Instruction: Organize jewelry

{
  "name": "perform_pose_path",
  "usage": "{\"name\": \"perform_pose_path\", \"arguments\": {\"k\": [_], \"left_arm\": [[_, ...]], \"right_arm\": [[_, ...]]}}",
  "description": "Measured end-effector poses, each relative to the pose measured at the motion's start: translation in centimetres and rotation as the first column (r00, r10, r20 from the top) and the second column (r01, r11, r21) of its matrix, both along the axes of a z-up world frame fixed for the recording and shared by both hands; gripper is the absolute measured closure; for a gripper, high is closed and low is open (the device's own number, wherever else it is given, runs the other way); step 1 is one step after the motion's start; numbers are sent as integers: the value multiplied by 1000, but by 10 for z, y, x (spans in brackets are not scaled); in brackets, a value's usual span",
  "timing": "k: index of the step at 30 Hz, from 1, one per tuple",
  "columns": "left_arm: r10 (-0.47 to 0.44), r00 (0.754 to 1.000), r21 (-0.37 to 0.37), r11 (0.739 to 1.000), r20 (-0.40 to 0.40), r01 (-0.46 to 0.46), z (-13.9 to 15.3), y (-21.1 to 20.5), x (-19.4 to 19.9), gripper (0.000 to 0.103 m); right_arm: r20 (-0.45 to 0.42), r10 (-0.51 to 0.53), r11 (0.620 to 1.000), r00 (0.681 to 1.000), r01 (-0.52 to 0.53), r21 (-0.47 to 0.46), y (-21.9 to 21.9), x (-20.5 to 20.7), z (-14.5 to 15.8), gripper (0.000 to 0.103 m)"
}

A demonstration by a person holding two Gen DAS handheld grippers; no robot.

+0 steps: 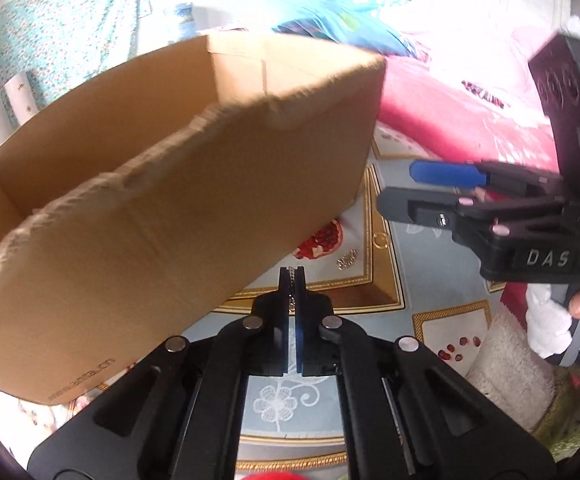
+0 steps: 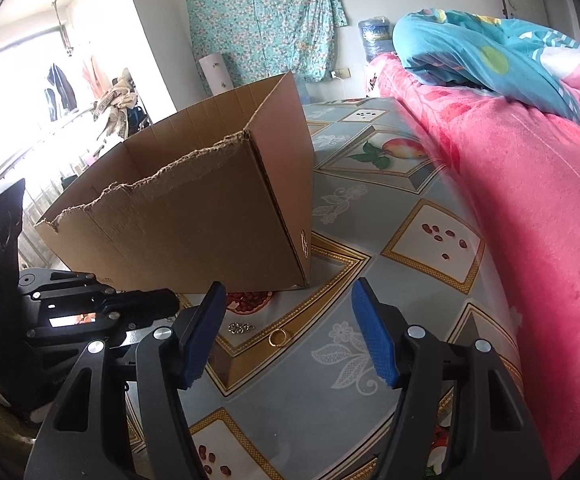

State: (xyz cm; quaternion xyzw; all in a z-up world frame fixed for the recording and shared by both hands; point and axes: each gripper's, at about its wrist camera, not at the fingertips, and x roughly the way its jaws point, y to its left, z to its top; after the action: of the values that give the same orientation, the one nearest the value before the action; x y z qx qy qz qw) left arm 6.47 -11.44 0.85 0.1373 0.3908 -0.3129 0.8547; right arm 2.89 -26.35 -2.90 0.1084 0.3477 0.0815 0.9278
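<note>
An open cardboard box (image 1: 162, 184) with torn rims stands on the patterned tablecloth; it also shows in the right wrist view (image 2: 194, 208). My left gripper (image 1: 292, 276) is shut on a thin silver chain (image 1: 291, 280), held beside the box's near wall. A gold ring (image 2: 278, 337) and a small silver chain piece (image 2: 241, 327) lie on the cloth in front of the box; both show in the left wrist view, the ring (image 1: 380, 239) and the chain piece (image 1: 348, 259). My right gripper (image 2: 288, 320) is open and empty, above and just short of the ring.
The tablecloth (image 2: 370, 216) has fruit and flower prints. A pink blanket (image 2: 510, 168) on a bed borders the table's right side, with a blue quilt (image 2: 470, 52) on it. A beige fluffy cloth (image 1: 510, 360) lies at the table's right edge in the left wrist view.
</note>
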Motion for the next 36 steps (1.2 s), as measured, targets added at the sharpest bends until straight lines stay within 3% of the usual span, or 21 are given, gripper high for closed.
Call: {"name": "perform_pose_path", "arguments": {"k": [4, 12, 19, 26, 32, 36], "left_arm": [[59, 998, -97, 993, -23, -61, 14, 27, -2, 102], [148, 986, -117, 981, -82, -157, -3, 59, -3, 102], [134, 989, -92, 986, -70, -140, -13, 52, -10, 102], [122, 989, -106, 986, -81, -130, -16, 50, -10, 102], [128, 988, -104, 985, -90, -138, -20, 49, -6, 102], [134, 987, -111, 983, -90, -143, -20, 49, -4, 102]], "right_arm": [[18, 55, 998, 998, -55, 18, 10, -7, 8, 41], [-80, 177, 984, 981, -176, 10, 51, -7, -1, 64], [-160, 110, 981, 981, -133, -139, 65, 5, -13, 73], [-176, 53, 979, 983, -86, -185, 62, 16, -18, 78], [-178, 54, 974, 983, -91, -208, 65, 19, -18, 96], [-187, 70, 977, 980, -105, -185, 63, 21, -18, 100]]}}
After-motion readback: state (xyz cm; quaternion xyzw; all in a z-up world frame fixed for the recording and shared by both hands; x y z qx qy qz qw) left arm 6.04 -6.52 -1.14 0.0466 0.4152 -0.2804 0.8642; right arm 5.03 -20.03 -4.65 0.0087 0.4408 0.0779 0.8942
